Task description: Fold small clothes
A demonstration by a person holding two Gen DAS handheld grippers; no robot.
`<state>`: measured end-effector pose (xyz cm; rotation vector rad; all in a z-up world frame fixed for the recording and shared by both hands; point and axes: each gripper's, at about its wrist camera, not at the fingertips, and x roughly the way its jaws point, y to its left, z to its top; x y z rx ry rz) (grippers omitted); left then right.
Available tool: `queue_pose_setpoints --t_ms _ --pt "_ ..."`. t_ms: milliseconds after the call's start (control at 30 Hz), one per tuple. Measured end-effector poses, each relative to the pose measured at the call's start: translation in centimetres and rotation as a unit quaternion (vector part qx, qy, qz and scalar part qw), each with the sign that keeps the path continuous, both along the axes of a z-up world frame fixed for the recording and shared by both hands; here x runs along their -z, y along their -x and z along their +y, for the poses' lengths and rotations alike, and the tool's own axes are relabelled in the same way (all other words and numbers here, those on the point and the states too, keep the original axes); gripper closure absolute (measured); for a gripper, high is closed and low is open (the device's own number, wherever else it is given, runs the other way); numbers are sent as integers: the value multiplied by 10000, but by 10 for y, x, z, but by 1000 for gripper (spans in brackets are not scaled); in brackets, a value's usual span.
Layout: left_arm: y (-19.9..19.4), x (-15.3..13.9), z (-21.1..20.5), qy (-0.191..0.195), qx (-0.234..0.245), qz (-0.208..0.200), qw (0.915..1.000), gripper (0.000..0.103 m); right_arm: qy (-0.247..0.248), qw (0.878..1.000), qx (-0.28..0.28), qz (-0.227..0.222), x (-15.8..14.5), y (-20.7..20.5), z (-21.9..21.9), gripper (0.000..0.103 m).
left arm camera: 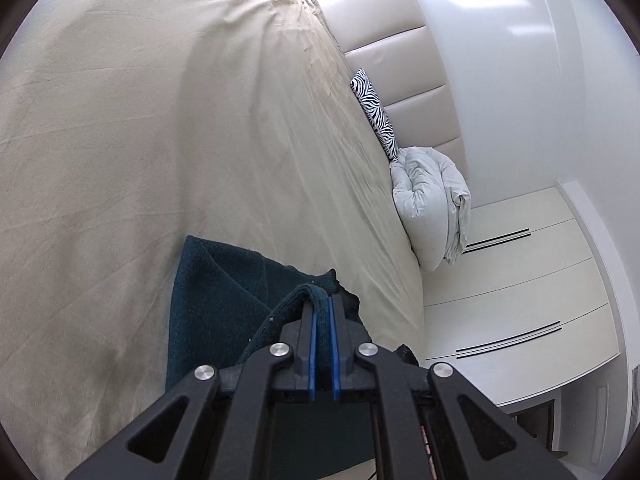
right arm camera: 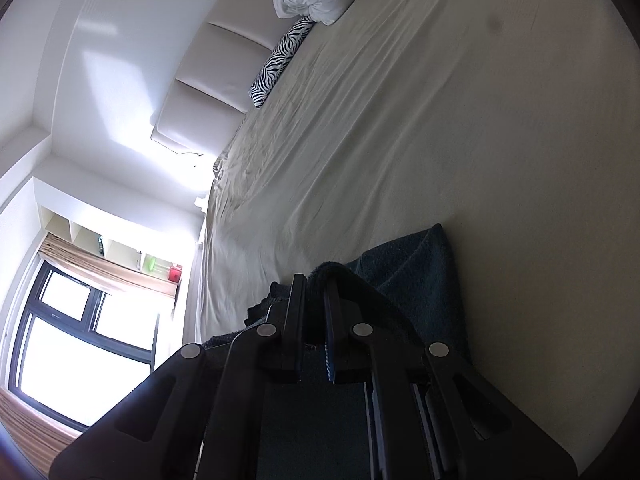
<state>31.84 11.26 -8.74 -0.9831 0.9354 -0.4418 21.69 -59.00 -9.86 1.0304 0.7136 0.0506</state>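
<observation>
Left wrist view shows the dark teal garment partly lying on the bed, with 1 hemmed edge lifted. We judge 1 fold to be in progress and not yet laid down. The fabric is thick, knitted and creased diagonally. We have the left tool clamped on that edge; the right tool is likewise closed on the cloth.

Zebra cushion by white duvet
</observation>
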Motion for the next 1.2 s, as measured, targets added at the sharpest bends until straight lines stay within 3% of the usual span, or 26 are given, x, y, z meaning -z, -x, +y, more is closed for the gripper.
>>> queue_pose_setpoints --t_ms 300,333,367,433,500,567,600,800,1067,1200 --pt "-56 52 -1 -342 -269 475 9979 94 270 9979 22 589 52 -93 2 93" --pt "-58 55 -1 -307 -276 516 9978 82 351 9967 35 725 58 -100 3 93" --pt "-57 56 -1 -301 -271 533 9978 59 395 9955 27 860 65 -106 4 92" --pt "-53 53 0 -321 -340 467 9978 44 452 9949 69 900 72 -110 5 83" --pt "-48 48 1 -247 -337 407 9983 43 585 9954 150 750 71 -109 6 76" --pt "-37 40 4 -212 -343 301 9987 43 764 9941 274 718 64 -105 5 46" --pt "-30 35 4 -254 -312 229 9989 43 803 9937 359 693 60 -99 3 44" --pt "20 14 -8 -1075 -116 -134 9941 43 1206 9908 29 618 35 -77 13 45" --pt "75 22 -33 -2094 141 -298 9773 43 2347 9660 -864 652 20 0 64 45" --pt "84 24 -42 -2438 208 -406 9687 44 2531 9602 -1017 601 19 44 77 45"
